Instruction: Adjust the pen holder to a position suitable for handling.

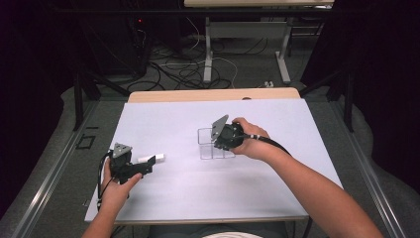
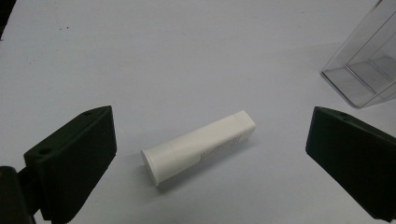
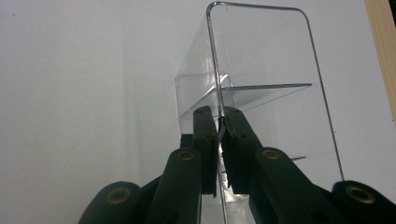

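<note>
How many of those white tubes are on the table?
1. The white tube lies on its side on the white table, between the open left tongs, left of the clear box. Nothing white shows inside the box.

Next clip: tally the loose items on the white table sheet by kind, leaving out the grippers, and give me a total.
White tube: 1, lying on its side between the open jaws of the left gripper
Clear plastic organizer with compartments: 1, its wall clamped by the right gripper
Total: 2
</note>
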`<state>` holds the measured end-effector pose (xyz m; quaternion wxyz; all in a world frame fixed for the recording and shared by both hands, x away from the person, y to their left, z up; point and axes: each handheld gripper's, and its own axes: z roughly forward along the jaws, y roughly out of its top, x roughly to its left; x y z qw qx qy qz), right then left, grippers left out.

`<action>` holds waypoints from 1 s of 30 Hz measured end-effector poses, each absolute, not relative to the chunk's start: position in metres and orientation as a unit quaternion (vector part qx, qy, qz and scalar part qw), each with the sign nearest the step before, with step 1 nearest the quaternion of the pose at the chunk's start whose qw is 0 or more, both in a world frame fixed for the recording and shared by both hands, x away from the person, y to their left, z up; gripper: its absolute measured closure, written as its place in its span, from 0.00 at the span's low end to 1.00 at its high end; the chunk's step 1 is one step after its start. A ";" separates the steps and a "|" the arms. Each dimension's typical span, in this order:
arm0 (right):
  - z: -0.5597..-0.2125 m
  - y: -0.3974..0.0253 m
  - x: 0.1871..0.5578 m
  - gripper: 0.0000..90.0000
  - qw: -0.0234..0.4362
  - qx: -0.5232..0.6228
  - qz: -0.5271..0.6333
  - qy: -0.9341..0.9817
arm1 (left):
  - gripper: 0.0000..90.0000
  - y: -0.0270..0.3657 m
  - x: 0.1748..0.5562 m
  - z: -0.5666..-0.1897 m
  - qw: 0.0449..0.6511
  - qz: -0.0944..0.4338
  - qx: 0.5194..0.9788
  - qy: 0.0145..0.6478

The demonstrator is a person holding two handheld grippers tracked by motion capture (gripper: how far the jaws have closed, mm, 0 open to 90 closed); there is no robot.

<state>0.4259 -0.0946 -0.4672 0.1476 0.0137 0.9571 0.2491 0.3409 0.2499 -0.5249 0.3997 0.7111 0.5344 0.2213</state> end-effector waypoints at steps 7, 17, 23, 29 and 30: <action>-0.467 -0.096 0.429 0.94 0.143 0.020 0.253 0.957 | 0.02 0.250 0.341 -0.525 0.400 0.221 0.711 0.535; -0.467 -0.095 0.428 0.93 0.152 0.023 0.250 0.956 | 0.02 0.249 0.341 -0.525 0.399 0.222 0.711 0.535; -0.468 -0.095 0.429 0.92 0.152 0.014 0.255 0.955 | 0.02 0.250 0.341 -0.525 0.399 0.221 0.711 0.535; -0.466 -0.096 0.424 0.82 0.158 0.020 0.258 0.953 | 0.02 0.250 0.341 -0.526 0.399 0.223 0.711 0.534; -0.465 -0.096 0.424 0.80 0.160 0.021 0.264 0.951 | 0.02 0.249 0.341 -0.526 0.398 0.223 0.712 0.534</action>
